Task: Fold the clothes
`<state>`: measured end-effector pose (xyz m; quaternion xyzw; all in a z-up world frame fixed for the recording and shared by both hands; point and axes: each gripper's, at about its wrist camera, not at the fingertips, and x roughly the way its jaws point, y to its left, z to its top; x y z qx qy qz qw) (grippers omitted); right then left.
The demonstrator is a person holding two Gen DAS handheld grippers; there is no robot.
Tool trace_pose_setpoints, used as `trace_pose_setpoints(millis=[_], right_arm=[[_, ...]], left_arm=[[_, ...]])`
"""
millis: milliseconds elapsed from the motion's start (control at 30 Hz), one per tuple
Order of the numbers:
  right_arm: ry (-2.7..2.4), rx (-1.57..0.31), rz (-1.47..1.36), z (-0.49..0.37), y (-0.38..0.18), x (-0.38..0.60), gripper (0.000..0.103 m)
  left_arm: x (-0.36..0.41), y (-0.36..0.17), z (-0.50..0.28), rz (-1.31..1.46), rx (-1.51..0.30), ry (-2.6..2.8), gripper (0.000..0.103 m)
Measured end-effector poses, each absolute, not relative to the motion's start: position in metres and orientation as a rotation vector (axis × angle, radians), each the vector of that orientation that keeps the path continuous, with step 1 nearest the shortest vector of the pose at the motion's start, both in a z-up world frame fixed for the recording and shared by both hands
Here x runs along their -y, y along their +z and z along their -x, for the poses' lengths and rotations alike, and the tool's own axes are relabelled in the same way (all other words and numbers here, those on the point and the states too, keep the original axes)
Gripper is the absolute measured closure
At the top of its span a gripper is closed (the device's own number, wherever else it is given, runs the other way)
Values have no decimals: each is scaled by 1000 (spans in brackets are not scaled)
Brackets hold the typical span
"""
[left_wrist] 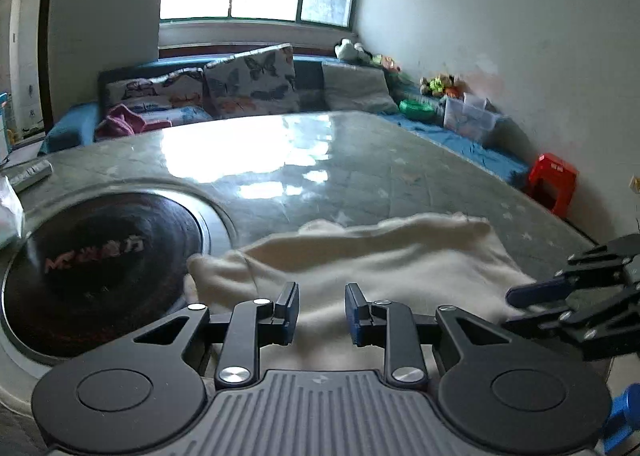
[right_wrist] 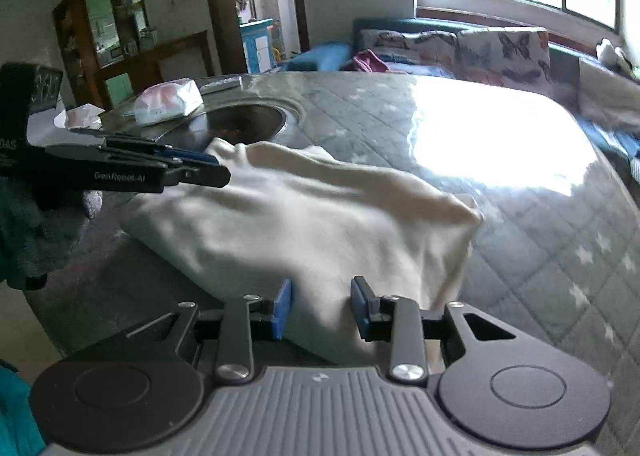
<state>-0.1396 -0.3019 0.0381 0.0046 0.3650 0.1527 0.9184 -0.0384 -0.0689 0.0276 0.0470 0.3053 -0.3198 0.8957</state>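
A cream-white garment (left_wrist: 360, 272) lies folded on the glass-topped table (left_wrist: 320, 160); it also shows in the right wrist view (right_wrist: 304, 232). My left gripper (left_wrist: 322, 312) is open, its jaws spread just above the garment's near edge, holding nothing. My right gripper (right_wrist: 320, 308) is open over the garment's near right edge, also empty. The right gripper shows at the right edge of the left wrist view (left_wrist: 568, 296). The left gripper shows at the left of the right wrist view (right_wrist: 208, 170), beside the garment's far left corner.
A round dark hotplate (left_wrist: 104, 268) is set into the table to the left of the garment. A tissue pack (right_wrist: 168, 102) and a remote (left_wrist: 30, 174) lie at the table's left end. A sofa with cushions (left_wrist: 248, 80) and a red stool (left_wrist: 554, 180) stand beyond.
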Motion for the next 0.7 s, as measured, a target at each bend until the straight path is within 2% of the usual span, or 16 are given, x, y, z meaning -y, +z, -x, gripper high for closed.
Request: trace_pose_setpoints(millis=[200, 500, 700], right_arm=[[286, -700, 14, 118, 48, 310, 71], [168, -732, -11, 61, 29, 332, 72], [263, -704, 48, 47, 41, 300, 72]], left_arm=[[71, 18, 42, -120, -652, -663, 75], [63, 20, 46, -120, -652, -645, 75], [64, 26, 56, -108, -631, -669, 75]])
